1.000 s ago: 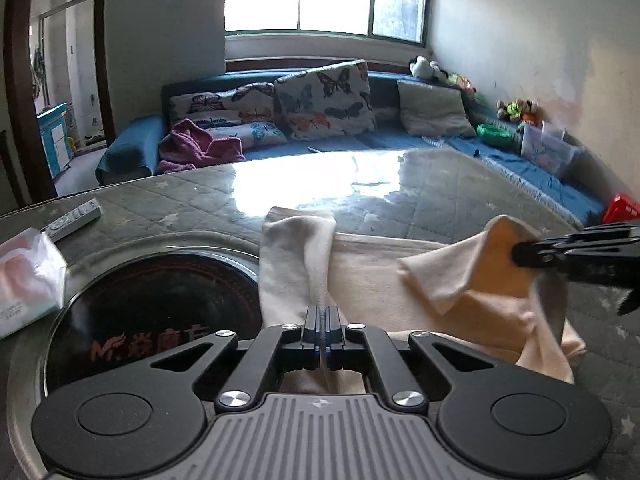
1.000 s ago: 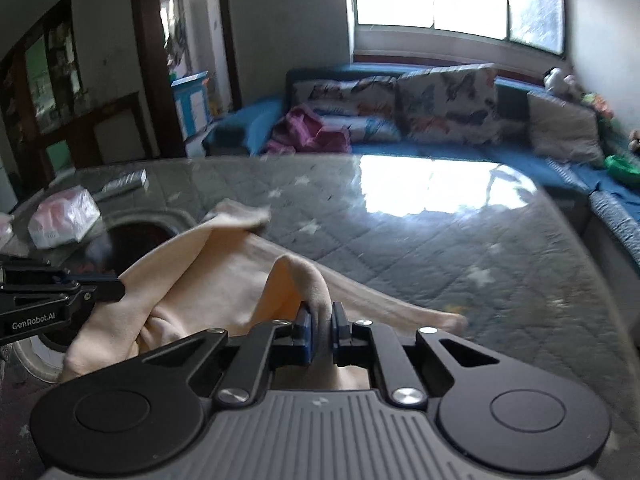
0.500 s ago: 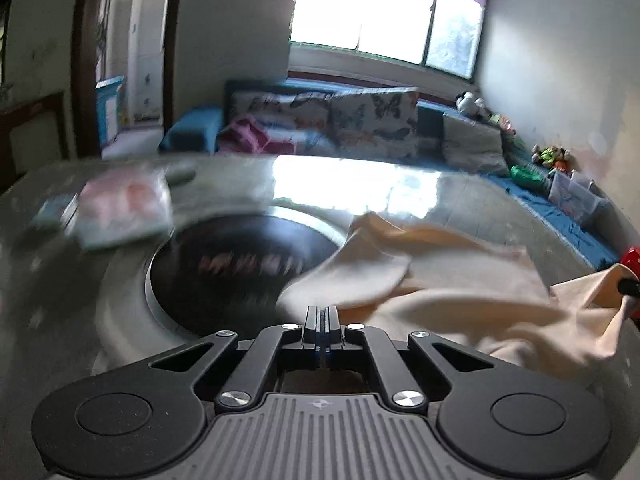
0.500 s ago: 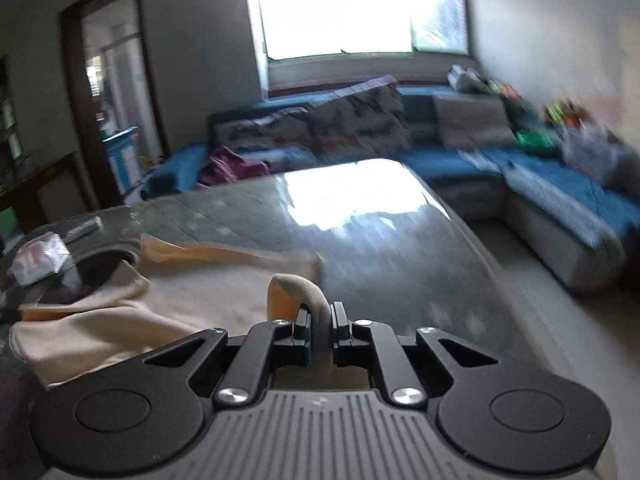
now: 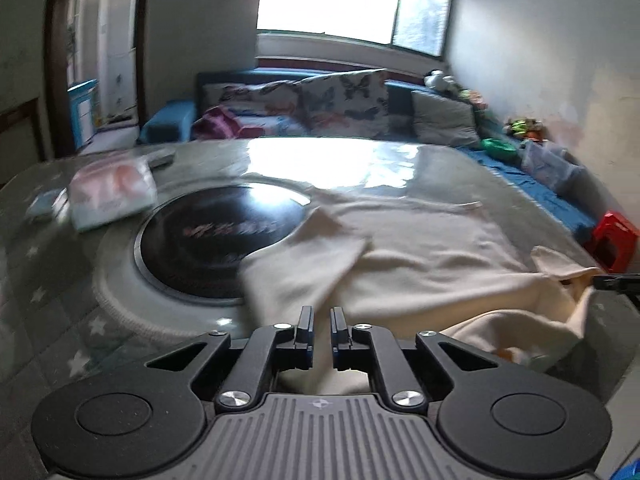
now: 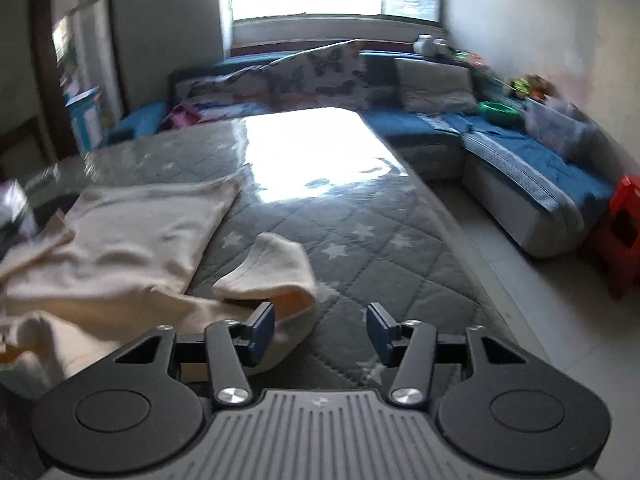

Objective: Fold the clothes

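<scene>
A cream garment (image 5: 400, 256) lies spread over the grey quilted table, partly over the black round hob (image 5: 216, 240). My left gripper (image 5: 320, 322) is slightly open at its near edge, with cloth below the fingers but nothing gripped. In the right wrist view the garment (image 6: 132, 248) lies at the left with a curled sleeve end (image 6: 276, 268) just ahead. My right gripper (image 6: 320, 320) is wide open and empty, its left finger (image 6: 262, 326) beside the sleeve. The right gripper's tip shows at the right edge of the left wrist view (image 5: 618, 282).
A pink-and-white packet (image 5: 112, 192) and a remote (image 5: 162, 157) lie at the table's far left. A blue sofa (image 6: 512, 160) with cushions runs behind and to the right. A red stool (image 6: 624, 236) stands on the floor at right. The table edge (image 6: 472, 248) falls off right.
Both grippers have opened and let go of the garment, which now lies flatter on the table. Both have pulled back and apart from each other.
</scene>
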Demonstrator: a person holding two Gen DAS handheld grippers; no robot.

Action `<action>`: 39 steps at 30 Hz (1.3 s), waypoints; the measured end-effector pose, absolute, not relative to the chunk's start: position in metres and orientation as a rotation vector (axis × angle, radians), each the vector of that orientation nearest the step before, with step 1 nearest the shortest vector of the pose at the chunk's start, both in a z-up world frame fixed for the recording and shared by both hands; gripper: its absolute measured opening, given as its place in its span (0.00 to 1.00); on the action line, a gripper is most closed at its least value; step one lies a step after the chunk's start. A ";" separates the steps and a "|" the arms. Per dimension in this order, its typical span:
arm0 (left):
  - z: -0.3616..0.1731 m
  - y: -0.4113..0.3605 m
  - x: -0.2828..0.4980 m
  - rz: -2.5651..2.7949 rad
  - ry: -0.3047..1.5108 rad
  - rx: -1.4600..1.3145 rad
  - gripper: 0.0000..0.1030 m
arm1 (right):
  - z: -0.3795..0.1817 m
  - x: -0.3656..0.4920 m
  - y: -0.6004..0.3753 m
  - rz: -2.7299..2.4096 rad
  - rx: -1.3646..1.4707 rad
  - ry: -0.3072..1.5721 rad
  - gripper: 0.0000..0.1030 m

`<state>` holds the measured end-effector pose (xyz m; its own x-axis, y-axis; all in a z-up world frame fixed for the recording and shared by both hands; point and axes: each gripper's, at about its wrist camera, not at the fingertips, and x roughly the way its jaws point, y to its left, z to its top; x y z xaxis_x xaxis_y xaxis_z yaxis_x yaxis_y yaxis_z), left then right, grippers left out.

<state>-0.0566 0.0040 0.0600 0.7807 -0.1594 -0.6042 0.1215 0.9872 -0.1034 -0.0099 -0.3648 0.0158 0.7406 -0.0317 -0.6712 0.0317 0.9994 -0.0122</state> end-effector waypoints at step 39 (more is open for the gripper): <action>0.019 -0.075 -0.049 -0.485 0.740 0.125 0.32 | 0.021 -0.030 -0.333 0.108 0.073 0.720 0.69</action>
<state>-0.0488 -0.0750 0.0190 0.6339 -0.3794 -0.6740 0.4662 0.8827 -0.0585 -0.0299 -0.3335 0.0209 0.7466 0.1240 -0.6536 -0.0737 0.9918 0.1040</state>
